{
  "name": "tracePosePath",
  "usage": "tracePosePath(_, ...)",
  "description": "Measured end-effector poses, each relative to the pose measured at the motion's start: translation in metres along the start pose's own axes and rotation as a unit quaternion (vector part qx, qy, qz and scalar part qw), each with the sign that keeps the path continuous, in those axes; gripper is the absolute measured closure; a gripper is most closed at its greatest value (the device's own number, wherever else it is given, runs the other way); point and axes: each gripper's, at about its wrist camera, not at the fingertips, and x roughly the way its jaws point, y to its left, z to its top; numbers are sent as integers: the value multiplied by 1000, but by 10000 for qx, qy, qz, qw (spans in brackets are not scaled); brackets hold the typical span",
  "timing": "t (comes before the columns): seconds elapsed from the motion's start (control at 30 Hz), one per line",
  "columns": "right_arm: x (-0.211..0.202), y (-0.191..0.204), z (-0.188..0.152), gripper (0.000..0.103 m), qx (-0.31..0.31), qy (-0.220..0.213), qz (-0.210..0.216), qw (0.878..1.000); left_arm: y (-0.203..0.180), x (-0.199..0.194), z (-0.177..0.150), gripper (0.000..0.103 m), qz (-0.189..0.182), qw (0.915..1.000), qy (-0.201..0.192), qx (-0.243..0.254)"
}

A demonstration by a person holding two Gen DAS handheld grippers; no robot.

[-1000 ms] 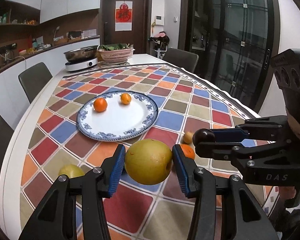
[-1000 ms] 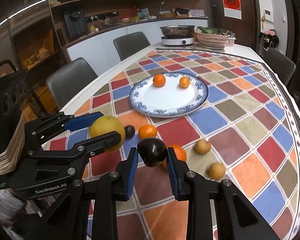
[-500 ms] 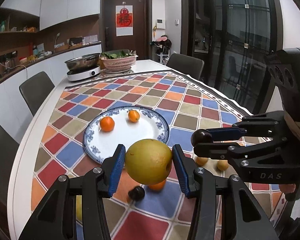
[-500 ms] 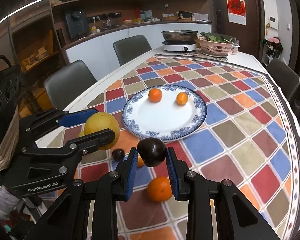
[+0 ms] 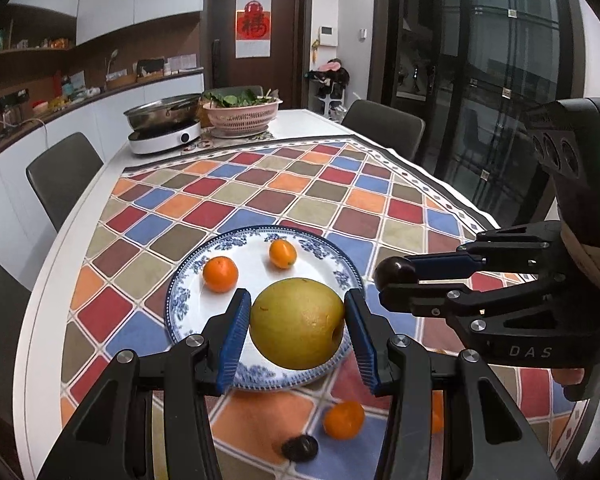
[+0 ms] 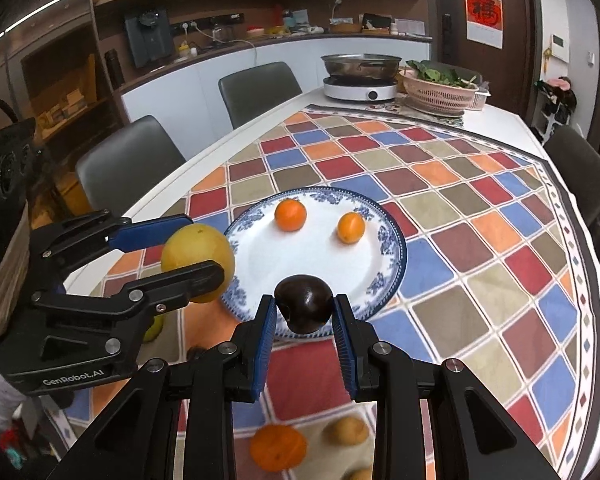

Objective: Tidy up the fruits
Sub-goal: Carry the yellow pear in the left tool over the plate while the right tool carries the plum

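Observation:
My left gripper [image 5: 298,334] is shut on a large yellow pear [image 5: 297,334] and holds it in the air over the near rim of the blue-patterned white plate [image 5: 256,272]. My right gripper [image 6: 304,310] is shut on a dark plum [image 6: 304,308], held above the plate's [image 6: 340,264] near edge. Two small oranges [image 5: 220,274] [image 5: 283,253] lie on the plate. In the right wrist view the left gripper [image 6: 188,248] with the pear [image 6: 198,262] is at the left. In the left wrist view the right gripper [image 5: 396,276] with the plum [image 5: 394,274] is at the right.
Loose fruit lies on the chequered cloth near me: an orange [image 5: 343,420], a dark plum [image 5: 300,448], another orange [image 6: 278,446] and a small brown fruit [image 6: 346,432]. A hotpot cooker [image 5: 164,128] and a pink basket of greens [image 5: 242,114] stand at the table's far end. Chairs surround the table.
Both grippers have risen and moved forward with their fruit, from over the loose fruit on the cloth to over the plate's near edge.

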Motion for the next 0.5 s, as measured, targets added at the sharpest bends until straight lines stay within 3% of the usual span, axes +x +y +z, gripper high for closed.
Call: tracePosePath(0.5, 73, -43, 37, 73, 265, 557, 24, 9981, 40, 74, 21, 56, 111, 9975, 599, -363)
